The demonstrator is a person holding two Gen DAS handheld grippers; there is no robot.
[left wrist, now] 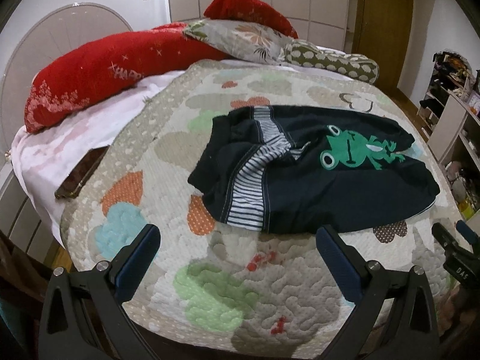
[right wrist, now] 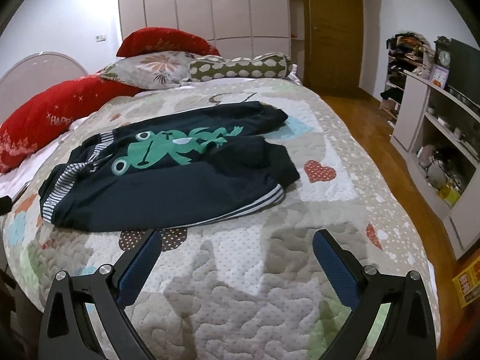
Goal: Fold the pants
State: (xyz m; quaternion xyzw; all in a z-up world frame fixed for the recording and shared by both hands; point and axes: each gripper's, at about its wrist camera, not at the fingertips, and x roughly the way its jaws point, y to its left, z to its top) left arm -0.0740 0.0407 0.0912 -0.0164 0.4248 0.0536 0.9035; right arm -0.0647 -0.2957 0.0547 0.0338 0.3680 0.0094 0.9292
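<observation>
Dark navy pants (left wrist: 315,186) (right wrist: 168,186) with a green frog print and a striped waistband lie spread on the quilted bedspread, waistband to the left, legs running right. My left gripper (left wrist: 240,237) hovers open just in front of the waistband end, nothing between its blue pads. My right gripper (right wrist: 235,243) is open too, held a little in front of the pants' near leg and its striped cuff (right wrist: 270,198). The right gripper's tip (left wrist: 456,240) shows at the right edge of the left wrist view.
The quilt (right wrist: 240,285) covers a bed with red pillows (left wrist: 99,69), a floral pillow (right wrist: 150,69) and a spotted bolster (right wrist: 240,67) at the head. A dark phone (left wrist: 81,174) lies on the white sheet at left. Shelving (right wrist: 444,138) and wood floor (right wrist: 372,138) lie to the right.
</observation>
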